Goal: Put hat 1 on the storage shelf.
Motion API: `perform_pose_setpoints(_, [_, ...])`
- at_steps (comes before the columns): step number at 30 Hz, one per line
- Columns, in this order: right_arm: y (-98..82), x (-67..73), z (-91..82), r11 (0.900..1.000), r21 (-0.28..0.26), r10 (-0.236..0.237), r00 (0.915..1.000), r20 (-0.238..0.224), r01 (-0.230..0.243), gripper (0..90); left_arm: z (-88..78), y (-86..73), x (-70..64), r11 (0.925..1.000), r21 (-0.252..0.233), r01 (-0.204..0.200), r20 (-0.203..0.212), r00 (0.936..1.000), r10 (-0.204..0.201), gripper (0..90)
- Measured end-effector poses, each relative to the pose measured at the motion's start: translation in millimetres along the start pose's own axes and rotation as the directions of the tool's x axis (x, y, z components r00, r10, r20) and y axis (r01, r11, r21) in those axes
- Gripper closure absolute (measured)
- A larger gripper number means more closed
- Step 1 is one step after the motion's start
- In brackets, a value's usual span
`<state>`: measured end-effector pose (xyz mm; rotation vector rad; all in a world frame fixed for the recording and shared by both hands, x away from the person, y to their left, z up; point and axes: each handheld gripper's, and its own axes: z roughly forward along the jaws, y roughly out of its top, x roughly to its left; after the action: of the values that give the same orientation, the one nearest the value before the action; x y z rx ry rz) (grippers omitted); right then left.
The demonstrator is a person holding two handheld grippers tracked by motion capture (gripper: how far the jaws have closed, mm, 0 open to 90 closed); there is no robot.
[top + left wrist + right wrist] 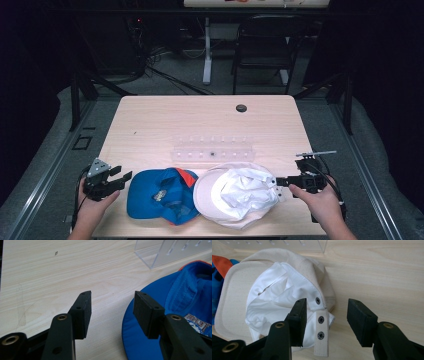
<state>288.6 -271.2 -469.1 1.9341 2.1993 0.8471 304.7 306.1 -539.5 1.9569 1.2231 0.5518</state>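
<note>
Two caps lie upside down near the table's front edge. The blue cap [162, 196] with an orange patch is on the left, and the beige cap [235, 194] with a white lining touches it on the right. My left gripper [125, 177] sits left of the blue cap, open, with bare table between its pads. In the left gripper view, one pad of this gripper [112, 296] hangs over the rim of the blue brim [140, 340]. My right gripper [280, 182] is open at the beige cap's right side. In the right gripper view, the cap's snap strap [321, 335] lies between the jaws of this gripper [327, 302], and neither pad presses it.
A clear plastic rack [212, 150] with a row of slots stands just behind the caps. A dark cable hole [241, 108] is in the table [150, 125] near the far edge. A black chair [265, 45] and a desk leg stand beyond the table.
</note>
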Motion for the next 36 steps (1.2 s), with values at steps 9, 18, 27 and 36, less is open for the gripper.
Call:
perform_pose_setpoints(9, [1.6,-6.5,16.3,0.997,0.068,0.04,0.9987,-0.03,-0.038,50.2,1.1,-0.8,1.0,1.0,0.001,-0.003,0.001,1.0,0.003,49.1])
perform_pose_setpoints(18, [-0.9,-11.6,37.5,0.991,0.109,0.084,0.9927,-0.086,-0.074,48.6,2.1,-1.8,1.5,1.0,0.006,-0.007,0.0,1.0,0.007,49.1])
perform_pose_setpoints(27, [-1.4,-8.3,51.3,0.986,0.151,0.083,0.9901,-0.113,-0.066,53.7,2.7,-2.1,1.6,0.9999,0.009,-0.01,0.0,1.0,0.01,49.2])
perform_pose_setpoints(36, [0.2,-3.7,48.7,0.986,0.158,0.065,0.9942,-0.086,-0.051,67.1,2.5,-2.3,2.1,0.9999,0.01,-0.011,-0.003,0.9999,0.011,49.8])
